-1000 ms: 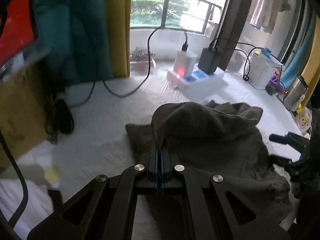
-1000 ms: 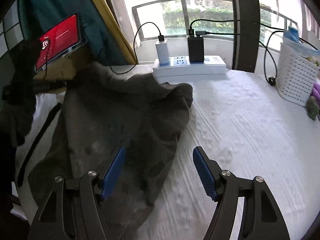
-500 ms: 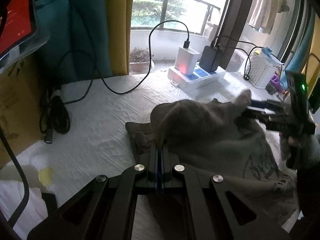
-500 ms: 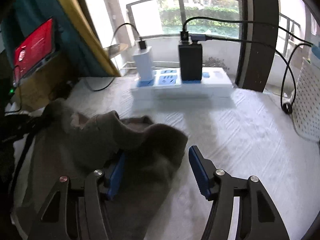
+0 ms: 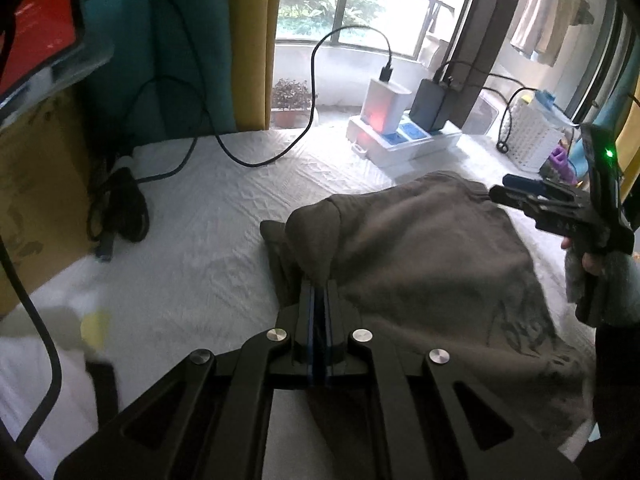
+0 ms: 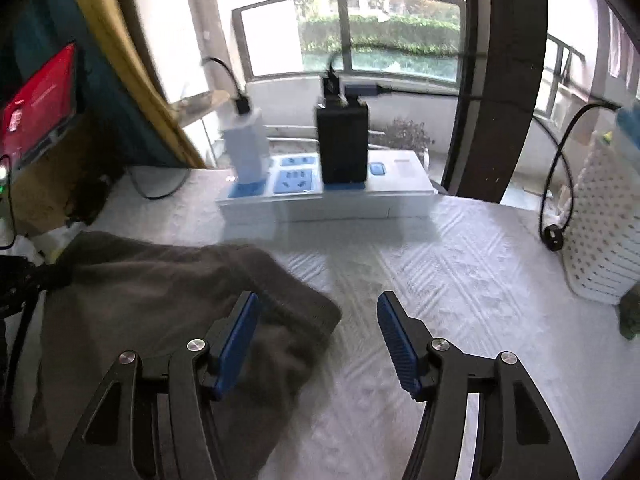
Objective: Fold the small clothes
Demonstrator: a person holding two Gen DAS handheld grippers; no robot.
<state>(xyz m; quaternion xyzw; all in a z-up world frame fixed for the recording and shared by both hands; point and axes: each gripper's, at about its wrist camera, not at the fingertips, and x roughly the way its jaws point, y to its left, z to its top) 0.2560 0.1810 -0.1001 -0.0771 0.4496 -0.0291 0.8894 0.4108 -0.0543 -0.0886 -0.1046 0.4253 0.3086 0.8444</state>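
The grey-brown garment [image 5: 420, 256] lies spread across the lower centre and right of the left wrist view, on the white quilted tabletop [image 5: 200, 216], with one corner pulled up into a peaked tent where the left claw [image 5: 318, 300] is clamped tight on a pinch of cloth. In the right wrist view the garment fills the lower left, and the right claw [image 6: 316, 340] stands wide apart, its left blue pad over the cloth's rounded corner and its right pad over bare tabletop, holding nothing. The fabric looks soft, thick and limp, with a faded print near the lower right of the left view, so it will likely sag and bunch. The risk, as I judge it, is that the single pinch slips or drags the whole piece sideways, skewing the fold; the right claw could also catch only an edge. The power strip [image 6: 326, 196] with its chargers sits beyond, and its cables [image 5: 256, 160] could snag a swept sleeve.
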